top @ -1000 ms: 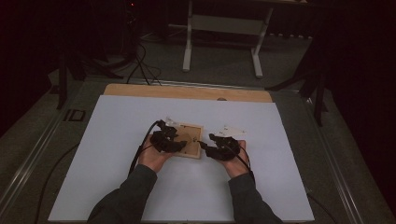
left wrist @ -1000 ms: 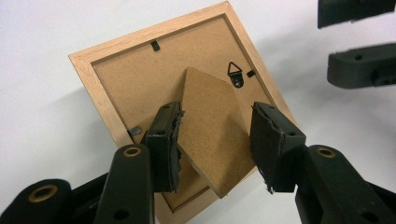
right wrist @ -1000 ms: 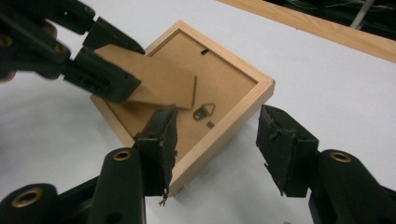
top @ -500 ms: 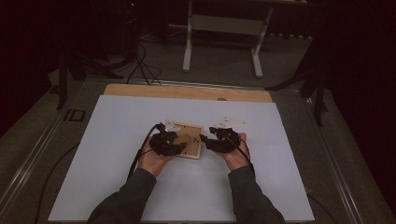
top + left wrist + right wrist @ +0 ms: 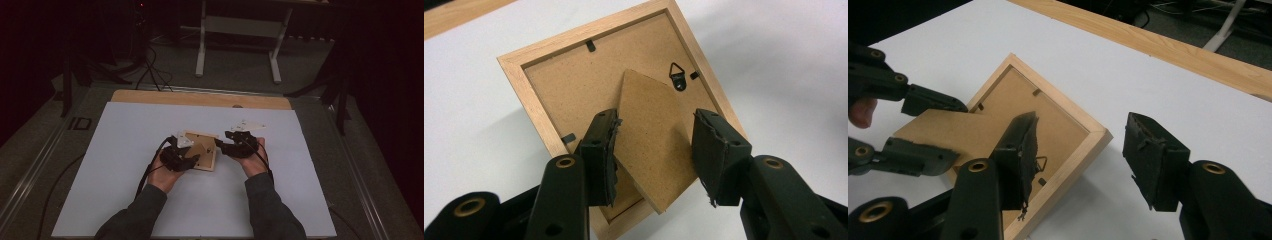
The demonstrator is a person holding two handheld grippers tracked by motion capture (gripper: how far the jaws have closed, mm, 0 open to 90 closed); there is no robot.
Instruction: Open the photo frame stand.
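A light wooden picture frame [image 5: 201, 137] lies face down on the white table top, its brown backing up [image 5: 574, 85] [image 5: 1063, 117]. Its cardboard stand flap [image 5: 654, 160] is lifted off the backing. My left gripper [image 5: 196, 153] [image 5: 656, 120] is shut on that flap, one pad on each side edge; the right gripper view shows the same grip [image 5: 950, 130]. A small metal hanger [image 5: 680, 77] sits near the frame's top. My right gripper [image 5: 223, 145] [image 5: 1082, 125] hovers open at the frame's right corner, with nothing pressed between its pads.
The white sheet [image 5: 125, 150] covers the table, with a wooden strip [image 5: 200, 98] along its far edge. Beyond it on the dark floor stand white table legs [image 5: 201, 50] and cables [image 5: 150, 70]. Black cables trail from both grippers toward the person's sleeves.
The right gripper has lifted slightly and shifted toward the far side of the table. The left gripper and the frame have stayed put.
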